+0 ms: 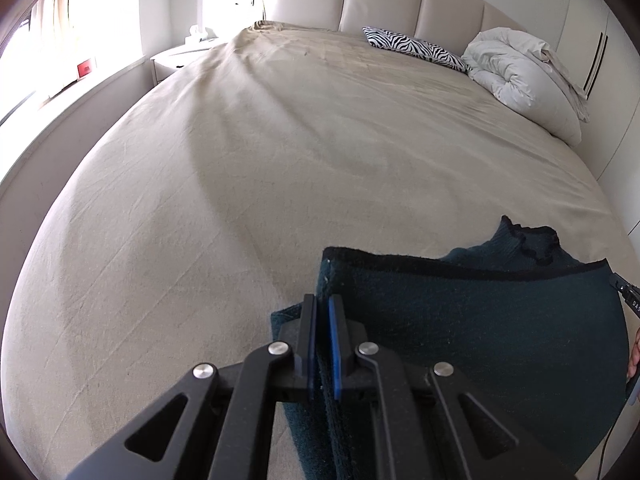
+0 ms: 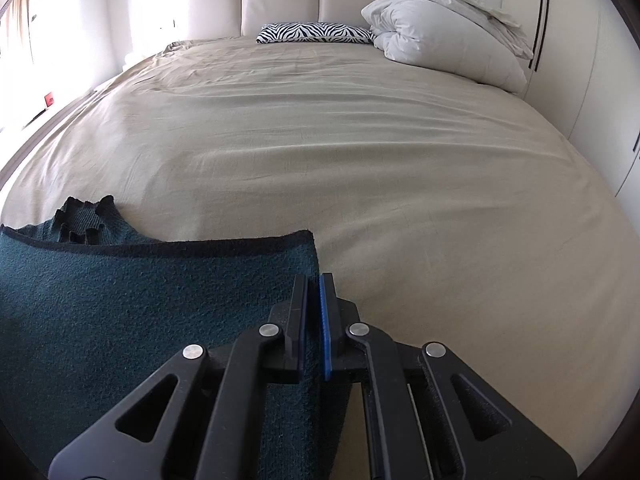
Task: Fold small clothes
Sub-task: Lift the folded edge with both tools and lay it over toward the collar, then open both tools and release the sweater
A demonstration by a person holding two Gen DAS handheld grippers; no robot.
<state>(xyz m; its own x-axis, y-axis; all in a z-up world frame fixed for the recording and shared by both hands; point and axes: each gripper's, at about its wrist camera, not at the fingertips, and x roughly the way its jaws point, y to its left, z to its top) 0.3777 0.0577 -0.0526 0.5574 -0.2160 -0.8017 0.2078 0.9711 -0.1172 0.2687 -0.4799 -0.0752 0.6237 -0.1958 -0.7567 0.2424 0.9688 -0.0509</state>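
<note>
**Both claws pinching the green sweater over the bed**

Beige sheet covers the whole wide bed in front of me, lightly creased, running up to a padded cream headboard. At the head end I see a zebra-print pillow lying flat, and just beside it a bundled white duvet piled against the corner. Bright window light washes out the left of both views, where a white bedside table stands beside the bed.

My task piece is a dark green knit sweater with a black-trimmed edge. It sits at the near end of the bed, stretched between my two tools — its ruffled collar lies on the sheet beyond the raised edge.

My left gripper has its jaws pressed together on the sweater's left edge, cloth caught between the black finger and the blue pad. My right gripper does the same on the sweater's right edge, jaws closed with the knit running between them. At the far right of the left view I can make out the tip of the other tool and a sliver of a hand.
</note>
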